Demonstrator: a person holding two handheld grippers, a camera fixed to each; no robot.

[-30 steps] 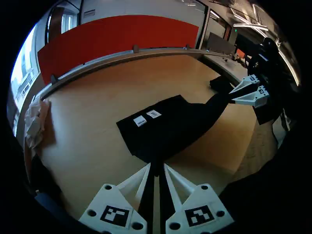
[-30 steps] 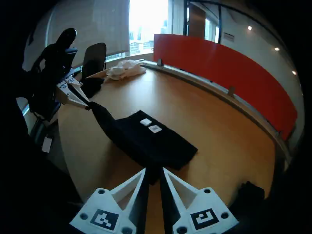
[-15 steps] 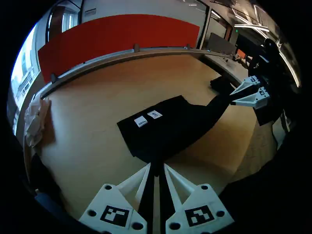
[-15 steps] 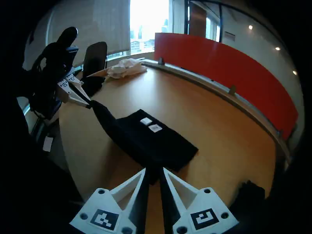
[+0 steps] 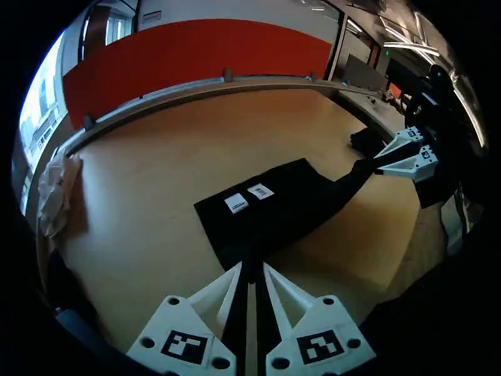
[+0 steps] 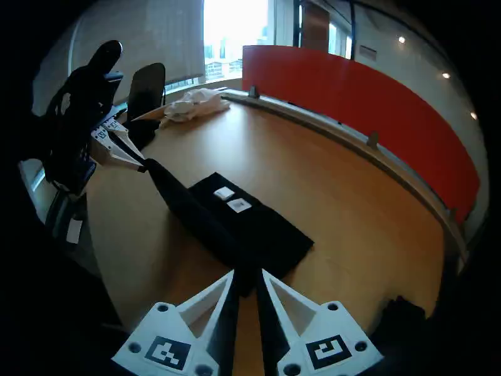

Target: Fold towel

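Note:
A black towel with two white labels lies on the wooden table. Its near edge is lifted and stretched between both grippers. My left gripper is shut on one corner at the bottom of the left gripper view. Farther off, at the right of that view, the right gripper pinches the other corner. In the right gripper view, my right gripper is shut on the towel, and the left gripper holds the far corner at the left.
A crumpled white cloth lies at the table's end. A red partition runs along the far edge. Dark office chairs stand by the window. A small black bundle sits near the table's edge.
Both grippers keep hold of their corners. The two have drawn slightly apart, and the lifted edge of the towel looks straighter and tauter between them.

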